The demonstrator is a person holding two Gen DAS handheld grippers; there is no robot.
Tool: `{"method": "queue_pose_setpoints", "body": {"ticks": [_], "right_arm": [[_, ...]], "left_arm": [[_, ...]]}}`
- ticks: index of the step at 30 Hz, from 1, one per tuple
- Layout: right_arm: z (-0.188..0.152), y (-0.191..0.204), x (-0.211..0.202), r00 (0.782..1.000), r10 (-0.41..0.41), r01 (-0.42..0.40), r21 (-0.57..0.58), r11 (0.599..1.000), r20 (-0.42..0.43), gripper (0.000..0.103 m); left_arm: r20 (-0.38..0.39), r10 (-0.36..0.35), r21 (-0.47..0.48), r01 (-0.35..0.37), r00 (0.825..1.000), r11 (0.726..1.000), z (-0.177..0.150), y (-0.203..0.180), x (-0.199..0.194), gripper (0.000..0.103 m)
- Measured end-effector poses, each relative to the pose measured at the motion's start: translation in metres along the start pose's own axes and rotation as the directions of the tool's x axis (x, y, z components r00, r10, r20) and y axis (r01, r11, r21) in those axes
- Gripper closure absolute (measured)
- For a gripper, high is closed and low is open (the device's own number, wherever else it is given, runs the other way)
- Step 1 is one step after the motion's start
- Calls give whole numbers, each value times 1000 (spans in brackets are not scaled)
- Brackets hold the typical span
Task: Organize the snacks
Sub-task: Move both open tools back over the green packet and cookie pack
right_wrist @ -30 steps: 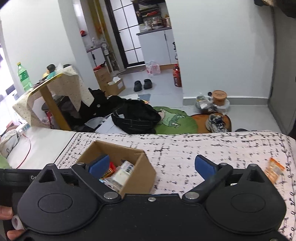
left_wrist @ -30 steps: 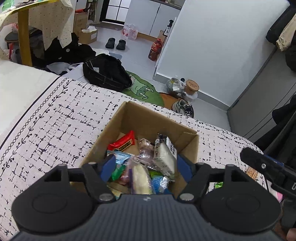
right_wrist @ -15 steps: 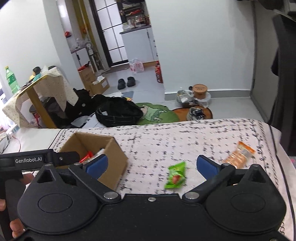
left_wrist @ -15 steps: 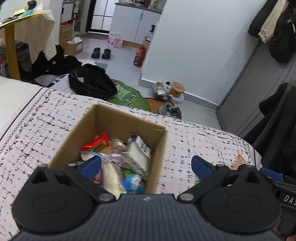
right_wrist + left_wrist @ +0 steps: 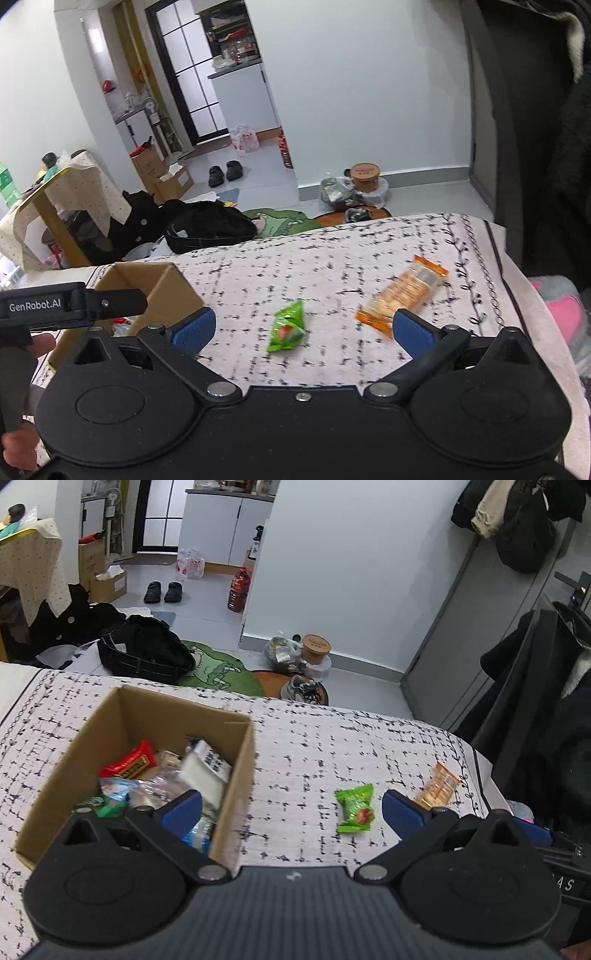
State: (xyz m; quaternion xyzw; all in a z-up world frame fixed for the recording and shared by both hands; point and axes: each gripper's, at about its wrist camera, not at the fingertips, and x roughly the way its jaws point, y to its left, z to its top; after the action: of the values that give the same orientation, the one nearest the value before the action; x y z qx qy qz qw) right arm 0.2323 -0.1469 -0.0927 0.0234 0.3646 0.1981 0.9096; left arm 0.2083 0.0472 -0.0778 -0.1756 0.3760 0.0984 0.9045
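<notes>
Two wrapped snacks, a green packet [image 5: 288, 326] and an orange packet [image 5: 404, 291], are left on the patterned cloth [image 5: 332, 258]. Several are already packed in the brown cardboard box [image 5: 242, 764]. Both the left gripper [image 5: 291, 808] and right gripper [image 5: 303, 328] are spread wide, nothing held.

Beyond the bed you see a black bag [image 5: 146, 655] on the floor, beside a green rug [image 5: 218, 672], slippers [image 5: 162, 591] farther back.

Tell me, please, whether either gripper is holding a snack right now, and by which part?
Nothing is held. The left gripper and right gripper are both open and empty; the green packet and orange packet lie loose on the cloth.
</notes>
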Motion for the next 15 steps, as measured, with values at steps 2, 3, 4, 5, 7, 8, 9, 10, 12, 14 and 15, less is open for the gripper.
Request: {"method": "queue_pose_setpoints", "body": {"ticks": [2,3,4,5,7,8,9,10,12,14,15], "right_arm": [[-1,-6,-1,1000,-7,7,2,1000,3,0],[-2,-9,-2,1000,-11,11,0,1000,7,0],[-3,-12,-3,1000,-16,16,-1,1000,10,0],[-3,-16,-4,1000,-18,18,4,1000,12,0],[-3,-24,-5,1000,-14,14,27,1000,12,2],[-4,-28,-4,1000,-12,11,41,999,10,2],[-4,-31,-4,1000,-13,12,48,999,8,3],[-4,-35,-3,1000,-16,15,52,999,6,4],[-4,-39,-2,1000,-24,24,62,998,4,6],[-5,-43,-1,1000,-30,30,75,997,1,7],[-5,-45,0,999,-35,35,78,996,-2,8]], "left_arm": [[-15,-1,10,1,1000,1000,-2,-7,4,0],[-24,-1,13,1,1000,1000,-4,-10,7,0],[-31,-2,13,3,1000,1000,-5,-13,9,0],[-37,-5,13,5,999,1000,-7,-15,12,0],[-43,-10,20,11,999,1000,-9,-21,17,0],[-45,-11,23,13,999,1000,-10,-25,19,0],[-46,-15,26,16,999,1000,-11,-28,22,0],[-48,-17,26,18,999,999,-13,-31,25,0],[-56,-21,25,22,998,999,-14,-35,32,0],[-70,-22,12,23,997,1000,-15,-37,39,1],[-77,-25,4,26,997,1000,-15,-38,43,1]]}}
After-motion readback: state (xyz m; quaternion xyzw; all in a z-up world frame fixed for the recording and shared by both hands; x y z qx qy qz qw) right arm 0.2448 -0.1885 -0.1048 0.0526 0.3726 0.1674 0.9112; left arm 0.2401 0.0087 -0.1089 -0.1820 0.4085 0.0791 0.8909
